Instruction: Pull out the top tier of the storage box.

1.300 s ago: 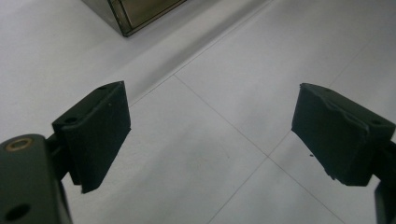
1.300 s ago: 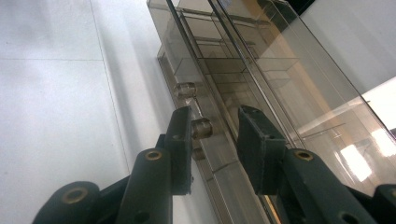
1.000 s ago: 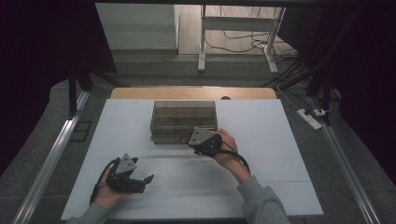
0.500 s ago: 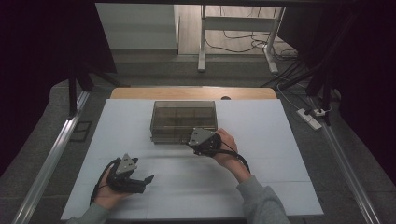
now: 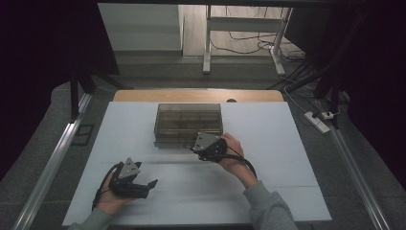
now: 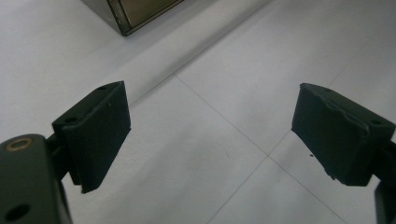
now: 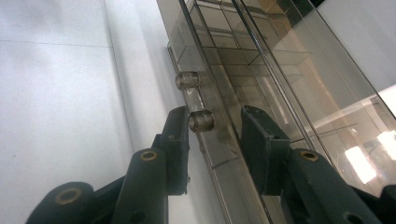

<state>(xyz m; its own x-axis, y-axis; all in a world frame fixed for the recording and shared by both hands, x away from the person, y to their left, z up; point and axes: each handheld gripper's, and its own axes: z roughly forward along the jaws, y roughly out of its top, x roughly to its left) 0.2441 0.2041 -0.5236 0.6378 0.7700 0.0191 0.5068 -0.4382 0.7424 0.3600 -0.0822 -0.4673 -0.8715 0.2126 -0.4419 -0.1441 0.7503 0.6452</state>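
A smoky see-through plastic box (image 5: pixel 188 120) with inner compartments stands closed at the middle of the white table (image 5: pixel 277 153). My right gripper (image 5: pixel 197 145) is at the box's front edge. In the right gripper view its jaws (image 7: pixel 215 130) stand close together on either side of the front lip of the box (image 7: pixel 261 60), one pad against the round latch knob (image 7: pixel 201 121). My left gripper (image 5: pixel 149 186) rests low at the table's front left, away from the box. Its jaws (image 6: pixel 210 130) are wide open over bare table, with a corner of the box (image 6: pixel 135 9) at the top.
A wooden strip (image 5: pixel 191 96) borders the table's far edge. Metal rails (image 5: pixel 52 163) run along both sides. A power strip (image 5: pixel 320 120) and cables lie on the floor at the right, and desk legs (image 5: pixel 207 48) stand beyond the table.
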